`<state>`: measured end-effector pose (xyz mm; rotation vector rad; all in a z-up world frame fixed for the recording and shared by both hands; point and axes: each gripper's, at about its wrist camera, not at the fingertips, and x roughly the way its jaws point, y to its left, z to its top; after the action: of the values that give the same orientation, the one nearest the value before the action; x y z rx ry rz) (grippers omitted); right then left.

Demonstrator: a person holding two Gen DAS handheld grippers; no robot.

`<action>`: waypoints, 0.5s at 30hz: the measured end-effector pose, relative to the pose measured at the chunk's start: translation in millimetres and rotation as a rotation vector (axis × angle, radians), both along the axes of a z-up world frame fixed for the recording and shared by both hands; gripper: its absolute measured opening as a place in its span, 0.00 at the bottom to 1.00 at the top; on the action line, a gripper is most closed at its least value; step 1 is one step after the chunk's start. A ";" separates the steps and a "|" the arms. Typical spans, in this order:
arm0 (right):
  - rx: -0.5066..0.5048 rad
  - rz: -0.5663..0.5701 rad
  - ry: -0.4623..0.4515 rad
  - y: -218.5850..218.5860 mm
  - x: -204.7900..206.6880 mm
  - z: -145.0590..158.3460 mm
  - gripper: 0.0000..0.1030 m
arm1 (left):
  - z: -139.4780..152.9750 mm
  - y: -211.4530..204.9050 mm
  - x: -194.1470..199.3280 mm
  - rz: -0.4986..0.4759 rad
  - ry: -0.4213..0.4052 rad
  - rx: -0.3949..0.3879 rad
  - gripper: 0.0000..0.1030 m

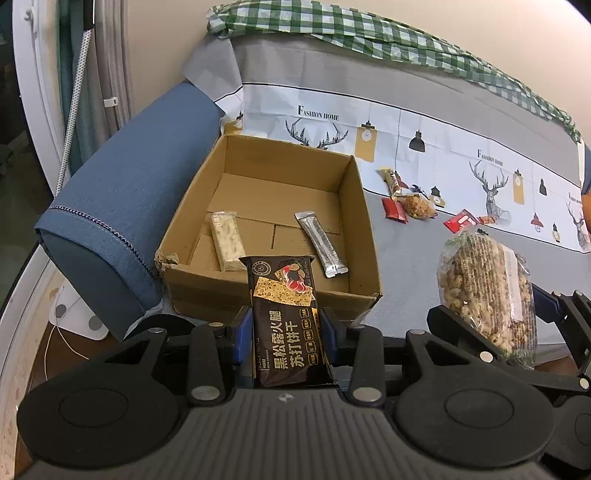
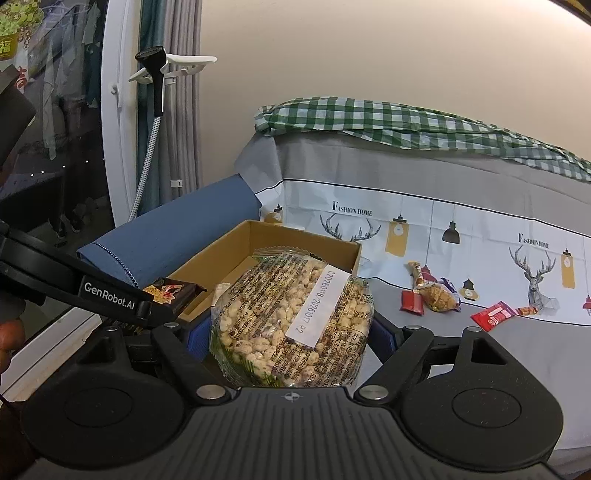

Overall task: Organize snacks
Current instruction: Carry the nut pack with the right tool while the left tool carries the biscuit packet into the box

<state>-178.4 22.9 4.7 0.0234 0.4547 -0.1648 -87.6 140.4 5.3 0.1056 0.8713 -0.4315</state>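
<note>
My left gripper (image 1: 286, 325) is shut on a dark brown cracker pack (image 1: 284, 314), held just in front of the near wall of an open cardboard box (image 1: 362, 229). In the box lie a pale nougat bar (image 1: 227, 240) and a silver stick sachet (image 1: 321, 243). My right gripper (image 2: 291, 332) is shut on a clear bag of puffed cereal snack (image 2: 291, 321), which hangs to the right of the box; the same bag (image 1: 487, 295) shows at the right of the left wrist view. The left gripper (image 2: 159, 306) with its pack (image 2: 170, 291) reaches in from the left.
The box (image 2: 266, 229) sits on a grey sofa cover beside a blue armrest (image 1: 129, 199). Loose snacks lie further right: a red packet (image 1: 394, 209), an orange-brown bag (image 1: 419, 206), a slim bar (image 1: 392, 181) and a red-white wrapper (image 1: 461, 220). A green checked cloth (image 1: 369, 33) tops the backrest.
</note>
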 end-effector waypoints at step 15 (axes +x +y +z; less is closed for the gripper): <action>0.013 -0.008 0.016 -1.8 4.0 -0.6 0.81 | -2.8 -2.2 2.1 -0.003 0.004 0.012 0.42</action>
<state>-174.4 21.1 4.1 0.0372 0.4719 -0.1703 -85.5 138.2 2.6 0.1169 0.8780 -0.4294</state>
